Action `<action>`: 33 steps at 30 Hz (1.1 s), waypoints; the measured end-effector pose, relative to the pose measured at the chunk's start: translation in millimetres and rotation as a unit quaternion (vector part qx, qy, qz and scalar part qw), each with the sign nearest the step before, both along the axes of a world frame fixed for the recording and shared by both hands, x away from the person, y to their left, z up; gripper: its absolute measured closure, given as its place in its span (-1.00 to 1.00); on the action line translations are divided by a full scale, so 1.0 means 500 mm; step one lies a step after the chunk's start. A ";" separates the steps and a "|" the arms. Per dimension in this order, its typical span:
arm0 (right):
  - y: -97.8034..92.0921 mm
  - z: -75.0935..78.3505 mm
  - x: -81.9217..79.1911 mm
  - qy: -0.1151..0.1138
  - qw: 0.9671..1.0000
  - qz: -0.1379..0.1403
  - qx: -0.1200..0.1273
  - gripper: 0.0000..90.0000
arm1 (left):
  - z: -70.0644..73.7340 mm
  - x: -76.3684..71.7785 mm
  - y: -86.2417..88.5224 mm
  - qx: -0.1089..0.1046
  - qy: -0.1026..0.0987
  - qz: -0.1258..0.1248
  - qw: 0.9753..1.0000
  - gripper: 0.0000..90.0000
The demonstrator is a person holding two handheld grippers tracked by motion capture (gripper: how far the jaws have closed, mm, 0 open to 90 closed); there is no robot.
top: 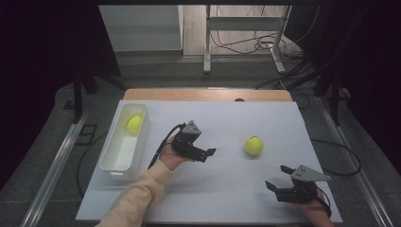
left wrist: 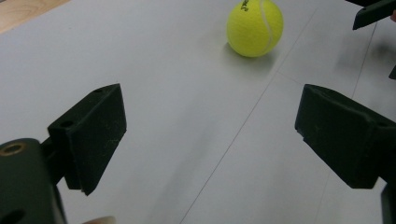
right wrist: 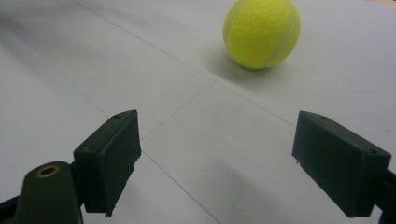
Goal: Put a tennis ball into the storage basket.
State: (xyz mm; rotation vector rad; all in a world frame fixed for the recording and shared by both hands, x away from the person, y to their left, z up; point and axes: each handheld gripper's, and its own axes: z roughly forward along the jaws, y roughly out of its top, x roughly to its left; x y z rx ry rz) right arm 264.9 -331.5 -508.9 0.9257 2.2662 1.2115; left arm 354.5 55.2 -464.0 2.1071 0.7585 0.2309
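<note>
The yellow felt tennis ball [top: 253, 145] looks light, springy; both grippers' jaws stand released; best grasped across its middle

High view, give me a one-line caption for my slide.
Two open hand-held grippers, left gripper and right gripper, flank a tennis ball on the white table; another ball sits in the white bin.

The table [top: 222, 189] has a white top crossed by thin seams, with a strip of bare wood along its far edge. A white bin [top: 118, 153] stands lengthwise on its left side, with one tennis ball in its far end. A second tennis ball [top: 253, 145] lies directly on the table right of the middle, well apart from the bin.
</note>
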 end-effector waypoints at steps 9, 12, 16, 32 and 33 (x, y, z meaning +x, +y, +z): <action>-0.001 0.000 -0.001 -0.002 1.000 -0.002 0.003 -0.65 | -0.001 0.001 -0.017 0.000 0.001 -0.009 1.000 -0.79; 0.000 0.000 -0.001 -0.001 1.000 -0.001 0.000 -0.65 | -0.003 0.001 -0.022 -0.001 0.000 -0.012 1.000 -0.79; 0.000 0.000 0.000 -0.001 1.000 -0.001 0.001 -0.65 | -0.004 0.003 -0.029 -0.002 0.001 -0.015 1.000 -0.79; -0.002 -0.001 0.000 0.000 1.000 -0.002 0.001 -0.65 | -0.010 0.012 -0.050 -0.011 0.012 -0.025 1.000 -0.79; -0.002 -0.001 0.000 0.000 1.000 -0.002 0.001 -0.65 | -0.010 0.012 -0.050 -0.011 0.012 -0.025 1.000 -0.79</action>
